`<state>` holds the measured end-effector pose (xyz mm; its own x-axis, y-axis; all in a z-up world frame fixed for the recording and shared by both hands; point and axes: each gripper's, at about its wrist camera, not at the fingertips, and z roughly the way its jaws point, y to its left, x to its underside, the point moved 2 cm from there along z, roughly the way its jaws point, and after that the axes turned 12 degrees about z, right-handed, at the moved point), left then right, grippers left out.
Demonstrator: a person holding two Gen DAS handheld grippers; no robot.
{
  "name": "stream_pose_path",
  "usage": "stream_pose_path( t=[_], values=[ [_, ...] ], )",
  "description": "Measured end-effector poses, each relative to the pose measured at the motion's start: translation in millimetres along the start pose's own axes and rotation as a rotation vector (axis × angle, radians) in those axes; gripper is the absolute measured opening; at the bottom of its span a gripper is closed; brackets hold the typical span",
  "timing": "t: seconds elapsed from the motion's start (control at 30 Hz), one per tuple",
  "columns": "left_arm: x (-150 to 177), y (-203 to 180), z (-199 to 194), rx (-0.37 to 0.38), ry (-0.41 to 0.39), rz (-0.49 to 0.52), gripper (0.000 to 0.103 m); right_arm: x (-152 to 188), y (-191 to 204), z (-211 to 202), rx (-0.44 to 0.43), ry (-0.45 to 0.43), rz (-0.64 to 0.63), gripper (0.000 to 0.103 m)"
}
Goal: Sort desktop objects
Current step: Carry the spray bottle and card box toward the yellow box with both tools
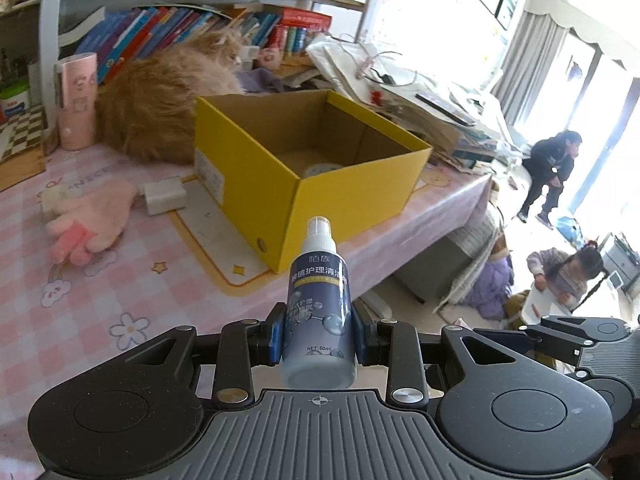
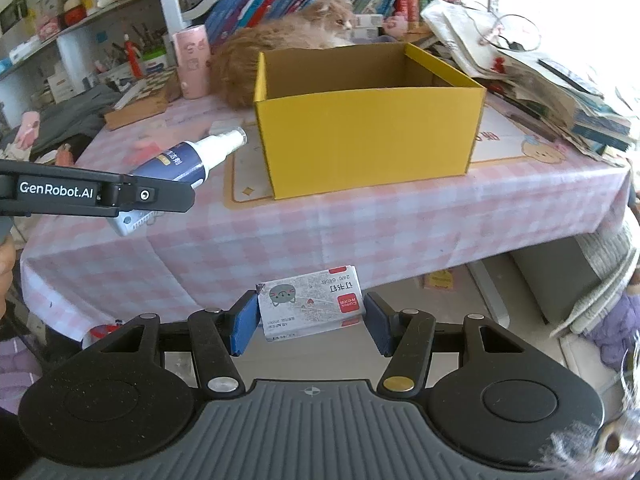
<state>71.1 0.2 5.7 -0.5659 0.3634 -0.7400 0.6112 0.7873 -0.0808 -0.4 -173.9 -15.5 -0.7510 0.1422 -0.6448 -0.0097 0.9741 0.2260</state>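
My left gripper is shut on a small dark-blue spray bottle with a white nozzle, held off the near edge of the table. The same bottle shows in the right wrist view, sticking out past the left gripper's black arm. My right gripper is shut on a small white staple box with a red label, below the table's front edge. An open yellow cardboard box stands on the pink checked tablecloth ahead of both grippers. A roll of tape lies inside it.
An orange long-haired cat lies just behind the box. A pink glove, a white block and a pink cylinder are on the left. Stacked papers and books crowd the right. Two people are on the floor.
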Motion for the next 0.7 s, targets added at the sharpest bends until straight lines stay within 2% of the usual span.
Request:
stream_pose_path(
  t=[0.23, 0.7],
  values=[
    [0, -11, -2, 0.033, -0.006, 0.022, 0.031, 5, -4, -6, 0.019, -0.003, 0.027, 0.054],
    [4, -23, -11, 0.046, -0.015, 0.036, 0.031, 9, 1, -10, 0.014, -0.015, 0.022, 0.054]
  ],
)
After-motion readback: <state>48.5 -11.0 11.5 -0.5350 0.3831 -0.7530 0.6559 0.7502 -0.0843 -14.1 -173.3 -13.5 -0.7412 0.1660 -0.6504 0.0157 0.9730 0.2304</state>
